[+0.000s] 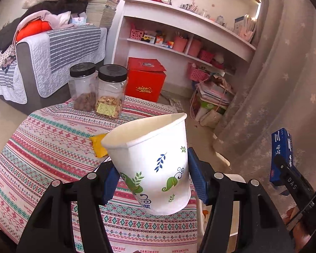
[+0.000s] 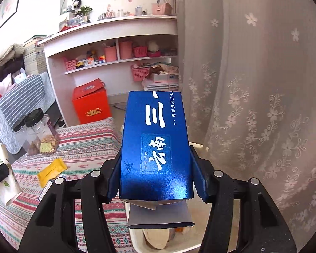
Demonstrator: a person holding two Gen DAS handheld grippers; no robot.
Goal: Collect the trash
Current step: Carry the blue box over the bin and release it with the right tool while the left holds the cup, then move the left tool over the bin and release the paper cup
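- Left tongs [image 1: 154, 181] nearest the lens in the left wrist view, blue pads clamped on both sides of a paper cup [image 1: 151, 160]; cup white with green and blue leaf print, tilted, open mouth leaning up and to the left, lifted clear of the bench [image 1: 52, 147].
- Cup shows no contents from this angle.
- Right tongs [image 2: 155, 175] clamped on a blue carton [image 2: 155, 143] with white characters; carton stands lengthwise between the pads, far end pointing away, a grey flap hanging open at its near end.
- Below the right tongs: white bin [image 2: 137, 240], rim and part of the inside visible, some light scraps in it; carton held above it.
- In the left wrist view the right tongs with the carton sit far right, well apart from the cup.
- Yellow wrapper [image 1: 98, 145] flat on the bench cloth, just beyond and left of the left tongs, partly hidden by the cup rim; also seen left of the right tongs.
- Two clear jars with black lids [image 1: 98, 88] upright side by side at the far bench edge, beyond the left tongs, both part filled with snacks.
- Red box [image 1: 145, 80] on the floor past the bench, white shelf unit [image 1: 179, 21] behind it.
- Lace curtain [image 2: 252, 105] right of both tongs.
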